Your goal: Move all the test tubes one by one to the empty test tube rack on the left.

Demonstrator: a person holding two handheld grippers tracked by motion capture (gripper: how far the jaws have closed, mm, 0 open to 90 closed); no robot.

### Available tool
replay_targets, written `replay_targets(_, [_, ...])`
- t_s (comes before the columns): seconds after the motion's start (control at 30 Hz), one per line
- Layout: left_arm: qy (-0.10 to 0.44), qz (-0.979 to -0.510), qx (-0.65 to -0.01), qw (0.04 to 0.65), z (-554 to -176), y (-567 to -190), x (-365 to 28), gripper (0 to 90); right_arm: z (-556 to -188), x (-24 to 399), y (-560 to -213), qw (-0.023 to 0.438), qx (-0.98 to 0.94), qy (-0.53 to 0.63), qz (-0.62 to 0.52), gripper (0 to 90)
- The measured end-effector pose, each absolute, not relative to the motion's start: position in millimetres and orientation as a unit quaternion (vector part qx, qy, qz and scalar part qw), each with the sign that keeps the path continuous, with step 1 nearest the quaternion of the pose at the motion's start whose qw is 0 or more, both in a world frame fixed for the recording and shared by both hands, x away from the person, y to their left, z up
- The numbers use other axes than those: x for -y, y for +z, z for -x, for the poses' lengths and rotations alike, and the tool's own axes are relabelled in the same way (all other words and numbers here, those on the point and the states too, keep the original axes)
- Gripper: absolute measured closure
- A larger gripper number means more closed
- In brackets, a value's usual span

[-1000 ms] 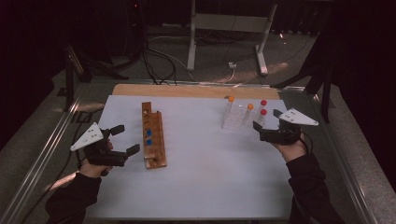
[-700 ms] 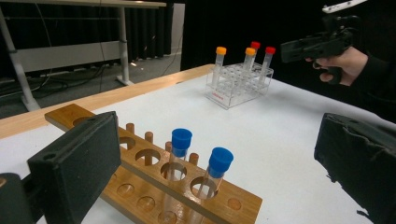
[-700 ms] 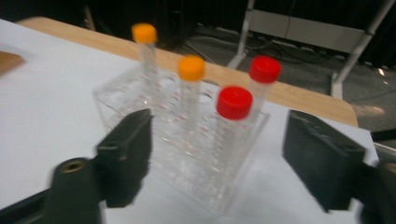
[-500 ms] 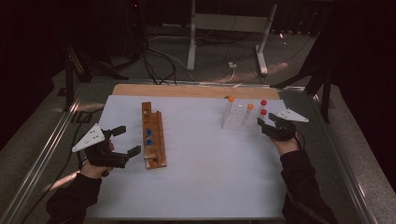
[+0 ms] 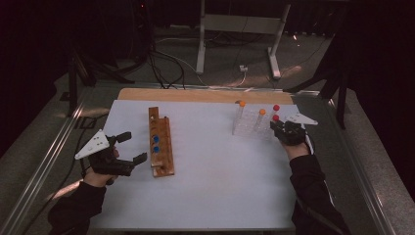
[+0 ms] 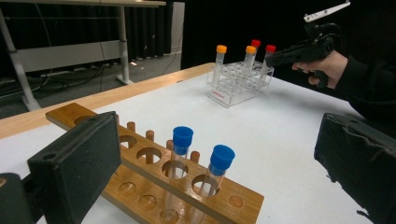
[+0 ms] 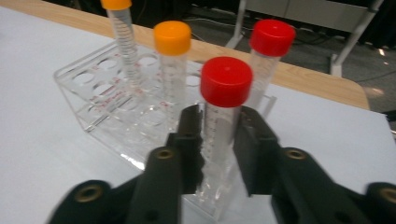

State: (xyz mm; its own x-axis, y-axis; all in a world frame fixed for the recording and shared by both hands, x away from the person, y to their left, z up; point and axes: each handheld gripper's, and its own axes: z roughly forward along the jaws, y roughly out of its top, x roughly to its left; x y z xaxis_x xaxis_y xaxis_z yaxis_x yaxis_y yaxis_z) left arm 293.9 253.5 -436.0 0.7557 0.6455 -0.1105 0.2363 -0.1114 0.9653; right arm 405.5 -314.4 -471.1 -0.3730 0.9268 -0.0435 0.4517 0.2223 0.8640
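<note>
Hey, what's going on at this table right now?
A person works at a white table with a hand-held gripper in each hand. The right hand-held gripper has just closed on a red-capped tube that stands in the clear rack, next to another red-capped tube and two orange-capped tubes. The left hand-held gripper waits open beside the wooden rack, which holds two blue-capped tubes.
</note>
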Motion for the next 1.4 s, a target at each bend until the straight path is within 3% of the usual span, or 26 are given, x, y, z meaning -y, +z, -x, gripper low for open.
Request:
replay_targets(0.3, [0.165, -0.729, -0.302, 0.592, -294.8, -436.4, -253.0, 1.4, -404.7, 315.9, -458.9, 0.298, -0.721, 0.413, -0.470, 74.6])
replay_targets(0.83, [0.161, -0.745, -0.276, 0.586, -291.8, -420.2, -239.3, 1.5, -383.5, 307.3, -402.6, 0.320, -0.719, 0.448, -0.423, 74.7])
replay_targets(1.4, [0.126, -0.761, -0.250, 0.585, -298.3, -404.3, -209.7, 1.7, -349.2, 216.1, -410.0, 0.228, -0.801, 0.466, -0.299, 74.7])
